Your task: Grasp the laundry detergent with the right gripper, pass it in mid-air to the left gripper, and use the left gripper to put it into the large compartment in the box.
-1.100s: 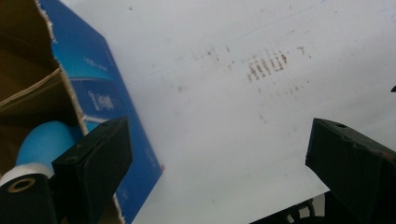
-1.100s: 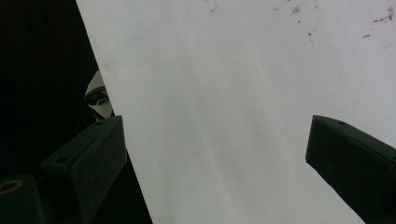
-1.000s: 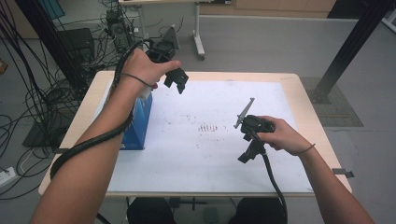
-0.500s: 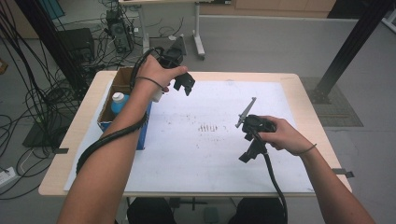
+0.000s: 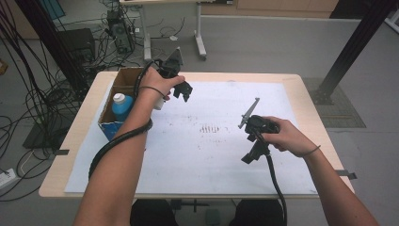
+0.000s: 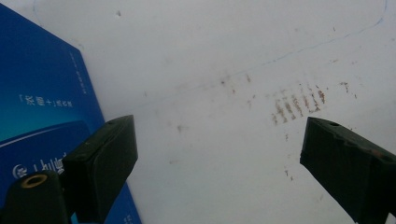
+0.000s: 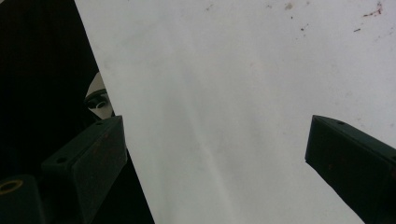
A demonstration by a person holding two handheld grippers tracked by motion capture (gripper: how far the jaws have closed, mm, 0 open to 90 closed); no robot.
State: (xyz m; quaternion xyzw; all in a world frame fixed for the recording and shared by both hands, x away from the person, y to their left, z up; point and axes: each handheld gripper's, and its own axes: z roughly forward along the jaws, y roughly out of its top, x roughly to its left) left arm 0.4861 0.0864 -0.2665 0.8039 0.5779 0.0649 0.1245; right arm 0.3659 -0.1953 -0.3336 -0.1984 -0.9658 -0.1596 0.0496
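My left gripper (image 5: 182, 90) hangs at the far left of the white sheet (image 5: 202, 160), just right of an open blue box (image 5: 107, 128). Its jaws stand wide apart and have just been closing a little, with nothing between them. A blue bottle with a white cap (image 5: 122, 106) stands inside the box. In the left gripper view the left gripper (image 6: 217, 135) looks down on the sheet, with the box's blue side (image 6: 42, 107) at the left. My right gripper (image 5: 251, 155) rests low over the sheet at the right, open and empty. The right gripper (image 7: 215, 130) faces bare paper.
The sheet covers most of a wooden table (image 5: 70, 155). Brown smudges (image 5: 210, 128) mark the middle of the sheet. Cables and equipment (image 5: 117, 28) crowd the floor beyond the far left edge. A black post (image 5: 348, 52) stands at the far right.
The left hand has sunk and shifted slightly right, and its forearm has swung off the box, baring the bottle. The right hand has kept still.
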